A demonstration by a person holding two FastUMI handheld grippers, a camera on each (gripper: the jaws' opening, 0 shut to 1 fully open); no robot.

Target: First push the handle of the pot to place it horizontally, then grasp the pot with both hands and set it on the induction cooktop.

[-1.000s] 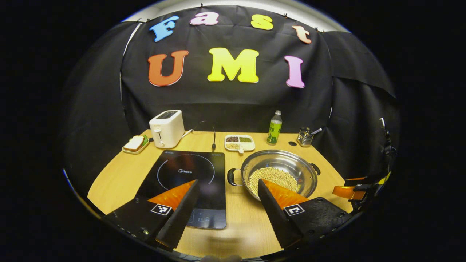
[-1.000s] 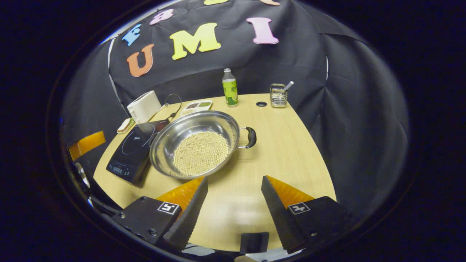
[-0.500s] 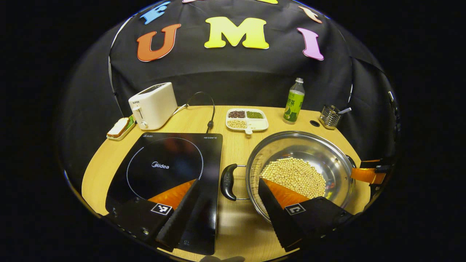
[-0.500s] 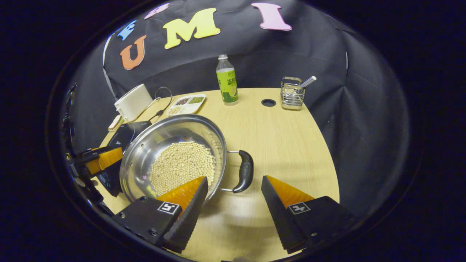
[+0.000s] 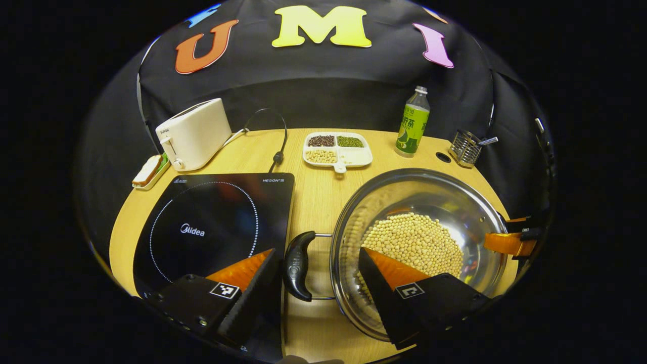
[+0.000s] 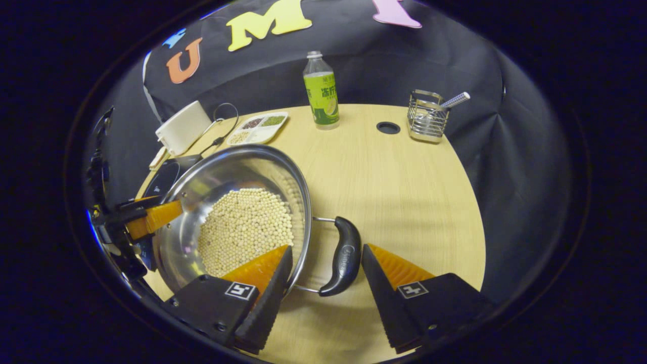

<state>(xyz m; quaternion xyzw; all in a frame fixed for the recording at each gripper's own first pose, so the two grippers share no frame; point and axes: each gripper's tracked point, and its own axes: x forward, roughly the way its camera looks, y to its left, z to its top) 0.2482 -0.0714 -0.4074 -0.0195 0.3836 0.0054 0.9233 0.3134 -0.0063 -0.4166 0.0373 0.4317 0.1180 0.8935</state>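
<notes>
Pot (image 5: 414, 242) of beans, beside the induction cooktop (image 5: 212, 227): each black handle (image 5: 297, 265) bracketed by spread, apparently untouching fingers of the left gripper (image 5: 316, 288) and right gripper (image 6: 323, 288); uneven closing risks tipping and spilled beans.

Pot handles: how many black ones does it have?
2. One handle is on the pot's cooktop side, between the left gripper's open fingers. The other handle is on the opposite side, between the right gripper's open fingers.
</notes>
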